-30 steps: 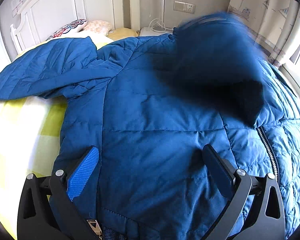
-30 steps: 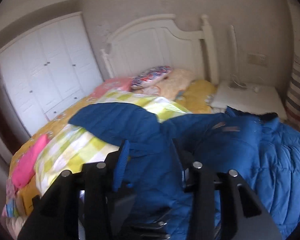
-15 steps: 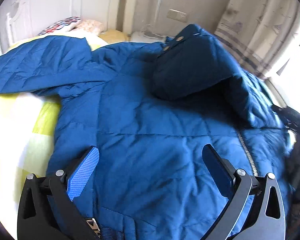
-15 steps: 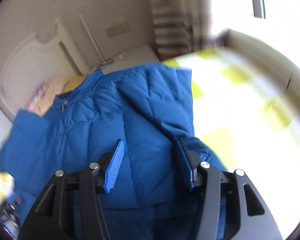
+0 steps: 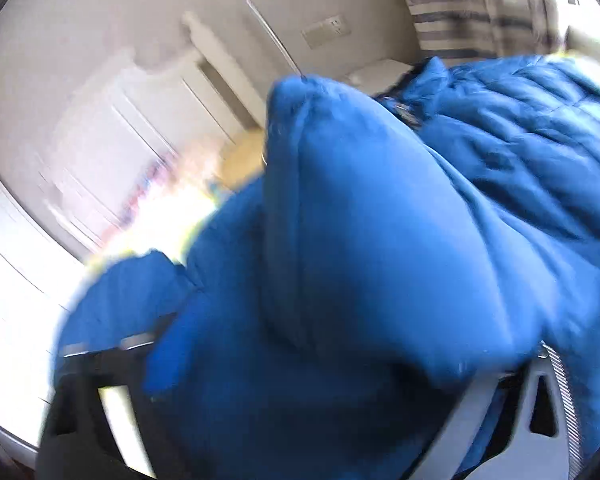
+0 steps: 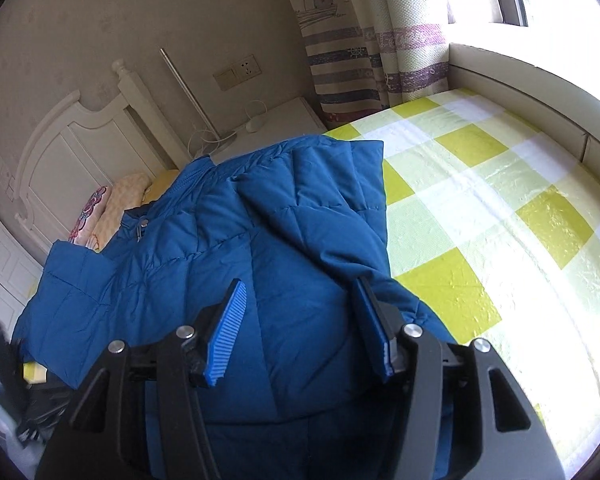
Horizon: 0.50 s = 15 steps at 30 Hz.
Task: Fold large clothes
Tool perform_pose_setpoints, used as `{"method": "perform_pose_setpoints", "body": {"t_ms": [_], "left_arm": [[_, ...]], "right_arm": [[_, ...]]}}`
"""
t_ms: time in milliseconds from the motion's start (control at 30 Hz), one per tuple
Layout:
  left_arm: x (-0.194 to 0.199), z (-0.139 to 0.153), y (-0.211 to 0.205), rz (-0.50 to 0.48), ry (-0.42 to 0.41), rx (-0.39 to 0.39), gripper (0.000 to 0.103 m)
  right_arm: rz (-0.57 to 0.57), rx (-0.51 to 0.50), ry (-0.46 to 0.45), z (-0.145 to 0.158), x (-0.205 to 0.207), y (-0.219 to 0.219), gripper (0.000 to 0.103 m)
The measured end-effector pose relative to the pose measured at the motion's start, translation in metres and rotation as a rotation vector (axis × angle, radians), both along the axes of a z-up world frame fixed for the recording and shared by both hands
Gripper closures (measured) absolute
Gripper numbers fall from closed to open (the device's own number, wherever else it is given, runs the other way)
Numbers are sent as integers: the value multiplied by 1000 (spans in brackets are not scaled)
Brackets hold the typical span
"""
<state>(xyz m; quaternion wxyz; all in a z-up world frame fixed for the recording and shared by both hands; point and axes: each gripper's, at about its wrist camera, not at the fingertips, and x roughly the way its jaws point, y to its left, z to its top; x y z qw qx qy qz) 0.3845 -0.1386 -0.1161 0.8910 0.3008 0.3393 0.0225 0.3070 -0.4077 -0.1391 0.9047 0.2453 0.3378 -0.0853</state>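
Half a second ago your left gripper (image 5: 300, 392) sat spread over a flat jacket (image 6: 260, 240); now its view is a smear with blue fabric heaped across the fingers, so I cannot tell how those jaws stand. Your right gripper (image 6: 300, 328) has kept its jaws spread, empty, over the jacket's folded sleeve (the checked bedspread (image 6: 500, 220) lies just beside it). The jacket looks mid-fold, being gathered inward.

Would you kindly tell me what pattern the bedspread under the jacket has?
The bedspread is checked in yellow-green, pale green and white squares, clearest in the right wrist view.
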Motion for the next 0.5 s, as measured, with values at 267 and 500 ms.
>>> {"method": "perform_pose_setpoints", "body": {"t_ms": [267,500], "left_arm": [[-38,37,-7,-50,-432,555,70],[-94,-37,27,-468,-58,1069,4]], "right_arm": [[6,28,-17,-2,-3,-3,48],[4,26,-22,-1,-2,-4,48]]}}
